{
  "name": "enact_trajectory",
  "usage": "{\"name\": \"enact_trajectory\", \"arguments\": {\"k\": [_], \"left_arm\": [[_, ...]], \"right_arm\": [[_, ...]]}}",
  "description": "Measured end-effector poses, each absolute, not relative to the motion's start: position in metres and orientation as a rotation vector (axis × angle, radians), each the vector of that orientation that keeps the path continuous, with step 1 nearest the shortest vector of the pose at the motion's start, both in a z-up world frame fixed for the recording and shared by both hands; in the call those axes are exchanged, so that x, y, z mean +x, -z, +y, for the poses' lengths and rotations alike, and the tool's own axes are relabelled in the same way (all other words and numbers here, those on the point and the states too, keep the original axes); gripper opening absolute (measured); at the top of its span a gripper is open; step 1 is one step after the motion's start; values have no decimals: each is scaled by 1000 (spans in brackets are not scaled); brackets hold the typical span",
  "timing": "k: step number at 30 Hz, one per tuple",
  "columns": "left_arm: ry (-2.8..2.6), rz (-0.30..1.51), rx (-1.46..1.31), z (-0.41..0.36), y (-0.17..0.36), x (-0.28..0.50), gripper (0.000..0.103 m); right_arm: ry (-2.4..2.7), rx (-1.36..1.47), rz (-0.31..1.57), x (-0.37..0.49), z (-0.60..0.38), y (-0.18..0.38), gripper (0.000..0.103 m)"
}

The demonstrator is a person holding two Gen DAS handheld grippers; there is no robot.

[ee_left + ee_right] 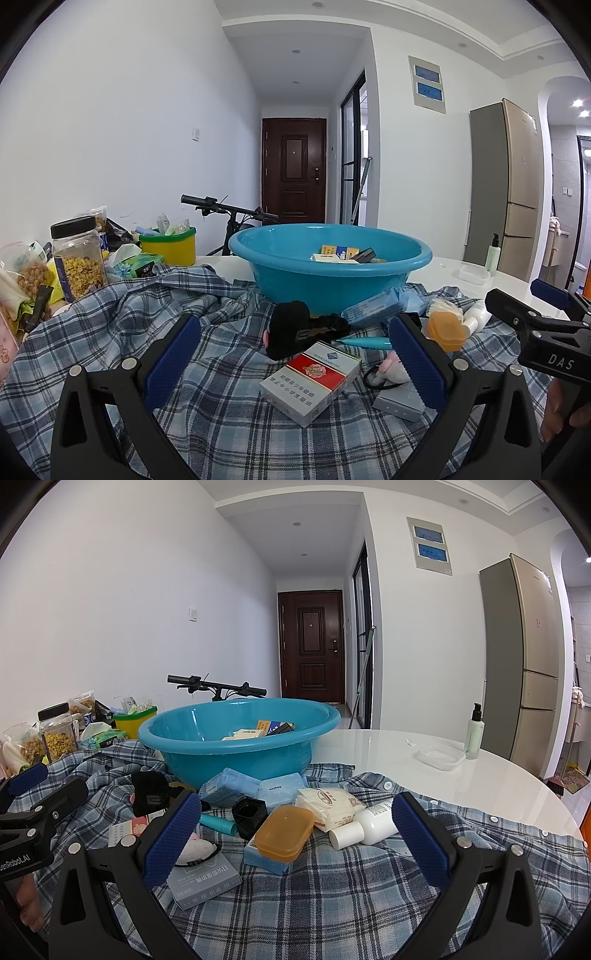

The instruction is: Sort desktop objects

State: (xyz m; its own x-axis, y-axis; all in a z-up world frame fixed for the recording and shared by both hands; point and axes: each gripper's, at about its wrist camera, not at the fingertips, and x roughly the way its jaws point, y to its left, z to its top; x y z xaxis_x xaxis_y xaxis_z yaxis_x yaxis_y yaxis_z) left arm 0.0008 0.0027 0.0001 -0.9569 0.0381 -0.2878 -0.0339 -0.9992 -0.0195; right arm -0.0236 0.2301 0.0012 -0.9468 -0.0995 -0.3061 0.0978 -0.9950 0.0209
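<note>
A blue basin (332,273) (236,746) holding a few small boxes stands on a plaid shirt (229,424) (351,893). In front of it lie a red-and-white cigarette pack (312,380), a black pouch (288,328) (149,794), a teal pen (365,342) (218,823), an orange case (445,328) (284,832), a white bottle (369,825), a tissue pack (328,805) and a grey box (203,880). My left gripper (295,365) is open around the cigarette pack. My right gripper (291,842) is open around the orange case.
At the far left are a jar of cereal (79,267), snack bags (26,273) and a yellow bin (170,245). A clear container (441,756) and a pump bottle (472,734) stand on the white table (461,790). A bicycle handlebar (229,208) rises behind.
</note>
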Motion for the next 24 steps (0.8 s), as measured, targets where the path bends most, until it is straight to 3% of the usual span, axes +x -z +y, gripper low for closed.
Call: {"name": "enact_trajectory", "arguments": {"k": [15,24], "left_arm": [[-2983,-109,-609,-3,2,-10,103],[-3054,-18,-588,2,-23,-8,103]], "right_arm": [[3017,447,-40,-21,235,-2,103],[2940,580,-19,-28,233,-27,103]]}}
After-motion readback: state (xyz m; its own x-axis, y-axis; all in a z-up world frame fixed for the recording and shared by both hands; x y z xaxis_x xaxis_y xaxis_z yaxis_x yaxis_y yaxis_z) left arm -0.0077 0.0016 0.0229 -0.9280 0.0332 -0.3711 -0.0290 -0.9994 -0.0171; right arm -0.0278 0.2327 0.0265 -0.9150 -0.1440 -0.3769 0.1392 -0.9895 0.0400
